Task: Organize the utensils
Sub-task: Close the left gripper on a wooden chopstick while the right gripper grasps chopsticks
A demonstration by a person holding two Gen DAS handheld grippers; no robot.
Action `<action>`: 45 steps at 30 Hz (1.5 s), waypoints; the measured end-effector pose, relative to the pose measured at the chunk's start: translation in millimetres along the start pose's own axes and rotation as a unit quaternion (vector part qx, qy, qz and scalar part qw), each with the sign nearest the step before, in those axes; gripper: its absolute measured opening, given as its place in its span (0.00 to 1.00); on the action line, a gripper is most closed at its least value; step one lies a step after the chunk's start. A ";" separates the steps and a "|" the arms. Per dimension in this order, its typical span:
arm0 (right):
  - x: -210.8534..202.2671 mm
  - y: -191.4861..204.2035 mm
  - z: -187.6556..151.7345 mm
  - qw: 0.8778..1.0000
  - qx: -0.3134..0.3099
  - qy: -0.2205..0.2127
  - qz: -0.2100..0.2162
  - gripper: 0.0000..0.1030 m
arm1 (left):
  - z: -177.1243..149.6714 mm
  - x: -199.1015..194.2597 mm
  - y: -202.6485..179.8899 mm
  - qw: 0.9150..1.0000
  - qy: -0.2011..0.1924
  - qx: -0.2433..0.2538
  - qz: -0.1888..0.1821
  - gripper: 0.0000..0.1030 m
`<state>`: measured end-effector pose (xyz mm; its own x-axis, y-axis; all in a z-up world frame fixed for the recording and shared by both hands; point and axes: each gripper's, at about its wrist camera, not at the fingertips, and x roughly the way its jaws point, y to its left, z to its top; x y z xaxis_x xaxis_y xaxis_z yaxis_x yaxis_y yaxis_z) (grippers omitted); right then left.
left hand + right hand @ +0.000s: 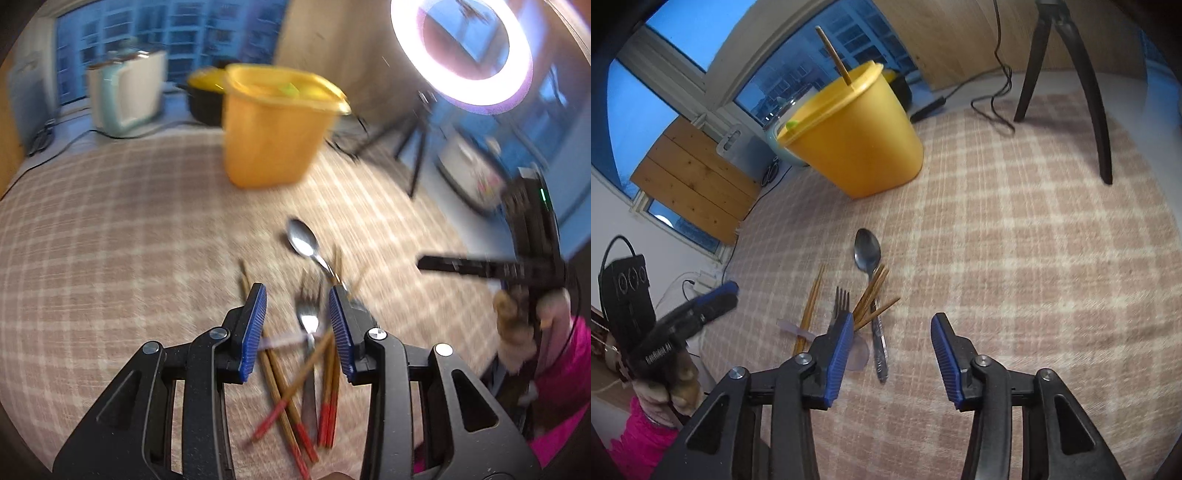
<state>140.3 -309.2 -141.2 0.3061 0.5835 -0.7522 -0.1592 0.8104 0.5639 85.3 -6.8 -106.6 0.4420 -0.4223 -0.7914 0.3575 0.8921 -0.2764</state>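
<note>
Utensils lie in a loose heap on a table (1015, 258) covered with a pink-and-cream checked cloth: a metal spoon (867, 250) farthest from the cameras with its bowl pointing toward the yellow tub (857, 144), a metal fork (841, 301) just beside it, and several wooden chopsticks (291, 391) with red ends crossed over and under them. A pale translucent plastic spoon (858, 352) lies among them, partly hidden. The tub stands upright well beyond the heap, and a single chopstick (834, 55) stands in it, leaning against the rim.

The left gripper (297, 325) hangs over the heap with its blue-padded jaws partly spread; the fork and several chopsticks appear in the gap between the pads, but blur keeps it from being clear whether anything is touched, and nothing is pinched. The right gripper (892, 349) hangs beside the heap, its jaws spread wider and empty, with the spoon's handle and bare cloth between them.

In the right wrist view the left hand (670, 387), in a bright pink sleeve (642, 443), holds the left gripper's handle; white lettering on that handle is too blurred to read. A lit ring light (461, 51) on a tripod (1071, 85) stands behind the table, with a black cable (993, 99) trailing across it.
</note>
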 end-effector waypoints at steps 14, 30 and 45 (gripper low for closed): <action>17.4 9.9 -15.7 0.998 0.063 0.004 -0.029 0.36 | -20.5 46.8 -21.7 0.985 0.099 0.126 -0.058 0.34; 41.5 10.0 -16.2 0.998 0.047 0.049 0.003 0.24 | -29.2 76.6 -23.1 0.982 0.117 0.144 -0.015 0.25; 67.0 10.2 -1.4 0.994 0.056 0.081 0.049 0.21 | -24.6 82.6 -1.2 0.992 0.112 0.059 -0.016 0.04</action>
<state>157.9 -261.7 -186.4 0.1386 0.6672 -0.7318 -0.0734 0.7439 0.6643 101.1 -38.7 -185.1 0.2402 -0.3925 -0.8878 0.4687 0.8478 -0.2480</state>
